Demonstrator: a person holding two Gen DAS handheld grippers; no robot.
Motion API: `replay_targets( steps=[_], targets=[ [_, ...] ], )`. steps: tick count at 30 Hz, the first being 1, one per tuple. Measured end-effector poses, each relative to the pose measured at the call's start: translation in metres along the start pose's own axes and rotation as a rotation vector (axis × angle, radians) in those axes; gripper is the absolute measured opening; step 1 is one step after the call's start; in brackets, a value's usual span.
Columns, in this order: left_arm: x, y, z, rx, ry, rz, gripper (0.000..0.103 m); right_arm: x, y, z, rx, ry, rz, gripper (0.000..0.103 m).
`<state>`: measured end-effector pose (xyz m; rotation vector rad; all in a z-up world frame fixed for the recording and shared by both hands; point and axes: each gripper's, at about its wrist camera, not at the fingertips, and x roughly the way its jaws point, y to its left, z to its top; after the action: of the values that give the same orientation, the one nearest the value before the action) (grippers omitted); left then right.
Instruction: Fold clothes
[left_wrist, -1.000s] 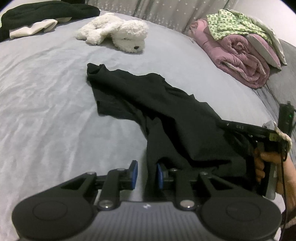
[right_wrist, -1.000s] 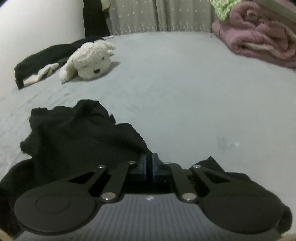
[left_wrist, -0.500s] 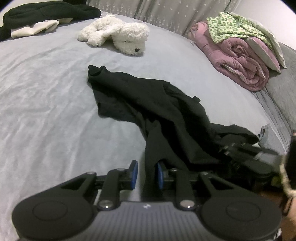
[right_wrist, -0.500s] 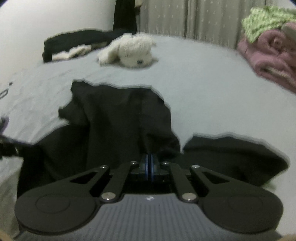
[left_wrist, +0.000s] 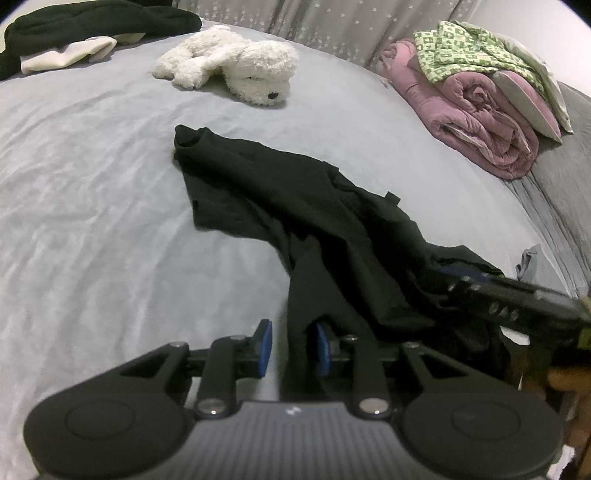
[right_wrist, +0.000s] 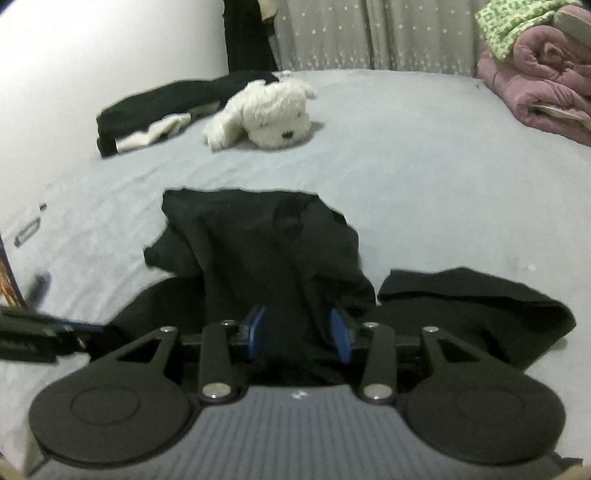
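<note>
While the crumpled black cotton garment (left_wrist: 295, 206) lies stretched diagonally across the pale grey bed sheet (left_wrist: 92, 221), the left wrist view shows a rope of its fabric running between the blue pads of the left hand-held gripper (left_wrist: 291, 347). A gap is seen on the left pad's side, so the jaws stand partly open and no firm pinch can be confirmed. The right hand-held gripper (left_wrist: 480, 284) is seen at the garment's near right edge. A white plush dog (left_wrist: 236, 70) and a rolled pink quilt (left_wrist: 480, 122) lie well apart from the work.

From the right wrist view, the jaws of the right hand-held gripper (right_wrist: 299, 332) have just been opening; black cloth hangs loosely between the pads without being pressed. The step is judged to be a release after the garment was dragged and spread. Next, a corner or hem is likely to be sought and regripped, so that the bunched cloth can be flattened before any fold is made.
</note>
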<state>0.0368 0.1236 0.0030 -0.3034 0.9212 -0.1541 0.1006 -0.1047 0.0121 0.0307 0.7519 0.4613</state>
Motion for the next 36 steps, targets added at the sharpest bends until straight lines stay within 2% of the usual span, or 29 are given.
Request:
replay_targets(
  steps=[7,15,17,20,26,29,32,33,34,36],
  targets=[
    [0.001,0.000,0.000,0.001,0.002,-0.002,0.029,-0.008,-0.010,0.015,0.023,-0.070,-0.048,0.043],
    [0.001,0.000,0.000,-0.002,0.000,-0.001,0.031,0.004,-0.042,0.029,0.084,-0.079,-0.124,0.044],
    [0.001,0.001,0.000,-0.004,-0.001,0.000,0.032,0.005,-0.051,0.031,0.099,-0.077,-0.132,0.049],
    [0.002,0.000,0.000,-0.004,0.000,0.001,0.032,0.009,-0.058,0.034,0.095,-0.055,-0.134,0.053],
    [0.004,-0.002,0.000,0.003,0.006,-0.002,0.032,0.027,-0.058,0.030,0.039,0.026,-0.155,0.054],
    [0.005,-0.003,-0.001,0.008,0.009,-0.001,0.032,0.039,-0.057,0.022,-0.001,0.095,-0.150,0.060],
    [0.006,-0.003,-0.001,0.009,0.013,0.001,0.033,0.051,-0.052,0.011,-0.064,0.171,-0.151,0.062],
    [0.006,-0.003,-0.001,0.009,0.014,0.001,0.033,0.050,-0.049,0.008,-0.088,0.172,-0.158,0.062],
    [0.006,-0.003,-0.001,0.009,0.014,0.001,0.033,0.049,-0.046,0.006,-0.111,0.172,-0.165,0.059],
    [0.006,-0.004,0.000,0.008,0.014,0.001,0.033,0.046,-0.043,0.003,-0.134,0.174,-0.168,0.045]
  ],
)
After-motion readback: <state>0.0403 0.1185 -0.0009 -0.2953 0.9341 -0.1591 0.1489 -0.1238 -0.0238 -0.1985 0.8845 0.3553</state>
